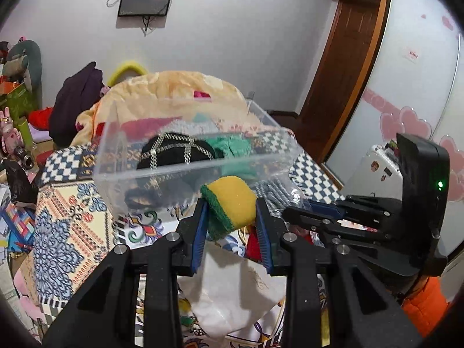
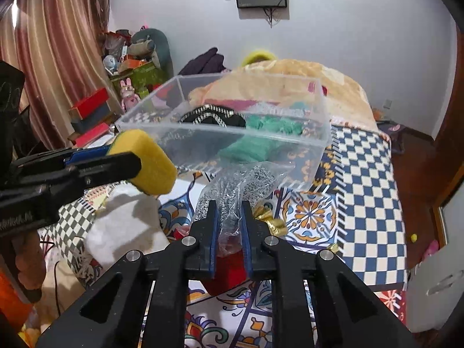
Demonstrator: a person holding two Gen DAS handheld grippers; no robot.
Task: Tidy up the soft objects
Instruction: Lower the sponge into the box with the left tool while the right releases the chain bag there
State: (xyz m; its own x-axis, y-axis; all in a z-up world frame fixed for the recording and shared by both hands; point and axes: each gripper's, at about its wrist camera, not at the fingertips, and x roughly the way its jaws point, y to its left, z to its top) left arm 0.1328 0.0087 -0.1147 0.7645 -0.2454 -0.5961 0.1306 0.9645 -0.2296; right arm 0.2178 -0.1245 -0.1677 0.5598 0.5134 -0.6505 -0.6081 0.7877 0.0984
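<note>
My left gripper [image 1: 230, 211] is shut on a yellow and green sponge [image 1: 232, 206] and holds it in the air just in front of a clear plastic bin [image 1: 116, 156]. The bin holds a black hat with silver chains [image 1: 174, 152] and a green cloth [image 1: 232, 148]. My right gripper [image 2: 229, 214] is shut on a clear plastic bag with grey steel wool [image 2: 243, 185], just below the bin's near wall [image 2: 290, 150]. The sponge [image 2: 150, 162] and left gripper [image 2: 116, 159] show at the left of the right wrist view.
A white cloth [image 1: 232, 284] [image 2: 124, 226] and a red item [image 2: 226, 266] lie on the patterned bedspread [image 2: 362, 188] under the grippers. A peach blanket [image 1: 179, 87] is heaped behind the bin. Boxes and toys [image 2: 127, 81] stand at the far left.
</note>
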